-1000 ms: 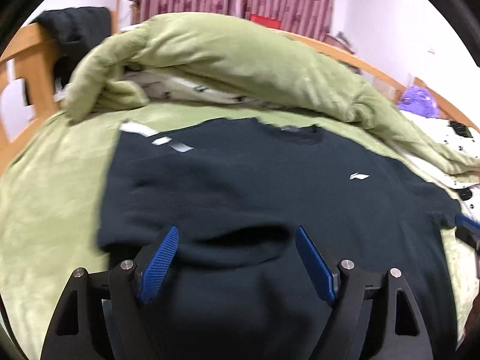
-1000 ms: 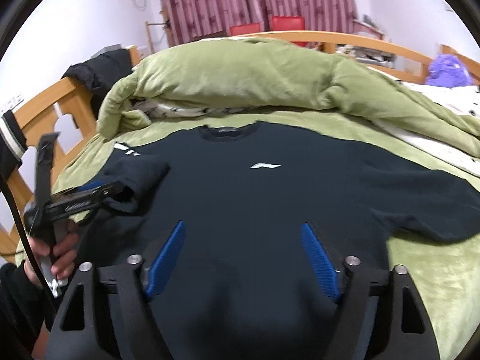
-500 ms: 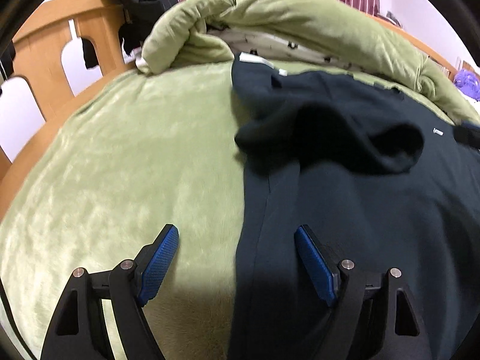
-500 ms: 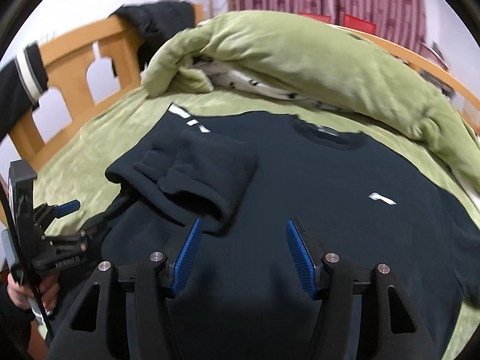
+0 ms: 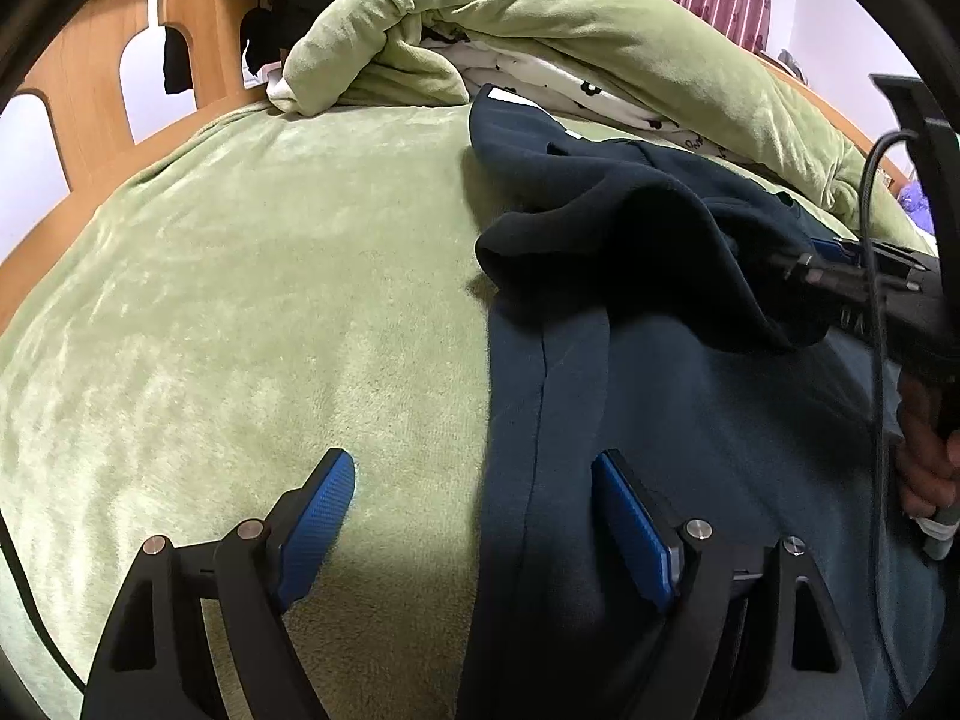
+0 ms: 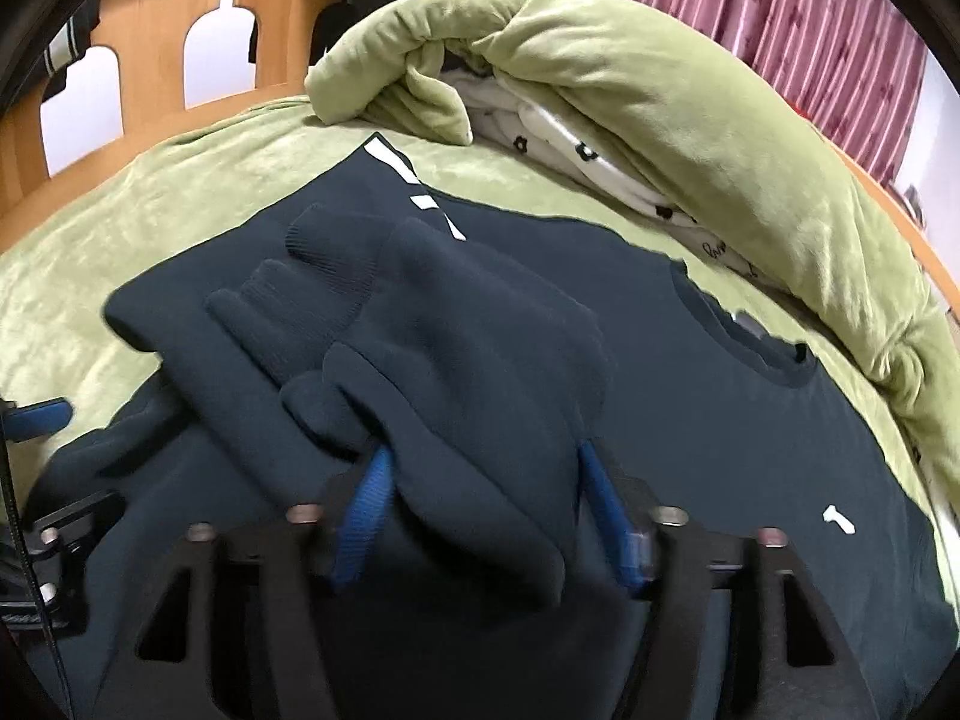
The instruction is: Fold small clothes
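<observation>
Blue fingers of the left gripper [image 5: 474,516] stand wide apart at the bottom of the left wrist view and pinch nothing. One finger is over the green blanket [image 5: 240,312]. The other is over the side edge of the dark sweater [image 5: 690,420], which fills the lower right of the frame. A sleeve [image 5: 648,252] is folded back over the sweater in the upper right. At the right edge, the right gripper [image 5: 822,258] points in sideways at the sleeve, and the person's hand [image 5: 924,456] holds its handle below.

From the right wrist view, the right gripper [image 6: 480,504] sits low in the middle. Its fingers are partly apart with a bunch of sleeve [image 6: 432,348] between them; I cannot tell if they squeeze it. The sweater [image 6: 750,438] lies flat across the blanket [image 6: 120,216]. A rolled green quilt [image 6: 630,78] lies across the top, with a wooden bed frame [image 6: 150,60] in the upper left. The left gripper [image 6: 36,426] peeks in at the left edge.
</observation>
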Motion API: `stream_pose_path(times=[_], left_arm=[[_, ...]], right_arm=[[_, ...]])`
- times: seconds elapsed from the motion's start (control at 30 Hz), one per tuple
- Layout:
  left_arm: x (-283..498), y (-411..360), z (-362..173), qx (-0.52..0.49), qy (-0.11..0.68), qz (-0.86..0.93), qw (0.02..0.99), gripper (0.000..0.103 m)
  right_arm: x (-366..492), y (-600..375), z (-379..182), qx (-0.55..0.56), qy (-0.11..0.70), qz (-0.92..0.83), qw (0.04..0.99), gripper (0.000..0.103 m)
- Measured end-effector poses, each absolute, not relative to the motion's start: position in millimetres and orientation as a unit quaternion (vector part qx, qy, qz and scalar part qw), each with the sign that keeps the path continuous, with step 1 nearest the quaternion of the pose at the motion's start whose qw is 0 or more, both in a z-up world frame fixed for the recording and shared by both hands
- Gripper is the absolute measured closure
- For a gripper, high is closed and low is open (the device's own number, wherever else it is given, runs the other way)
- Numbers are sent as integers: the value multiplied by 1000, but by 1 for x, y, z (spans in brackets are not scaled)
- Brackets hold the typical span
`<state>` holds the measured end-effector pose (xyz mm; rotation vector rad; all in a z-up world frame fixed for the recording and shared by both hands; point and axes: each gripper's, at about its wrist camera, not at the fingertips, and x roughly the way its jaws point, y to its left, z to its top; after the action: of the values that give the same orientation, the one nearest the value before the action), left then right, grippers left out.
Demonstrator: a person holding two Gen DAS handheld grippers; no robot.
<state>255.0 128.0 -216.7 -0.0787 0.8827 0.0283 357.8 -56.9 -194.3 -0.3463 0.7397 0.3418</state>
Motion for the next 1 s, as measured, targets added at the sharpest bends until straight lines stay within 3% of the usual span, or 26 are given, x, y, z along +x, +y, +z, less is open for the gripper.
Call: stream_pose_path(times=[0.03,0.27,0.57,0.63,0.7,0.77,0.9,1.0], left_arm=[[255,128,-217,-39,427,13,903,22],[256,129,-217,-39,428,13,903,22],[256,129,-218,-40,429,13,902,21],[256,129,-218,-40,429,13,902,21],[256,129,-218,-40,429,13,902,20],[256,129,-218,-40,429,13,902,20],[256,129,-218,-41,429,12,902,20],[256,130,-219,-43,430,11,902,20]], right_arm=[[359,-64,-190,-146,355,166,908,78],[357,-159,-171,-6,374,117,920,79],[315,-242,-183,21,407,41,912,75],[313,-239,-177,22,403,55,913,71],[312,-223,-168,15,389,81,918,53],[313,-202,-160,-1,370,108,923,43],[326,-150,-154,-28,348,162,923,31],[336,-115,-163,-50,355,184,915,30]])
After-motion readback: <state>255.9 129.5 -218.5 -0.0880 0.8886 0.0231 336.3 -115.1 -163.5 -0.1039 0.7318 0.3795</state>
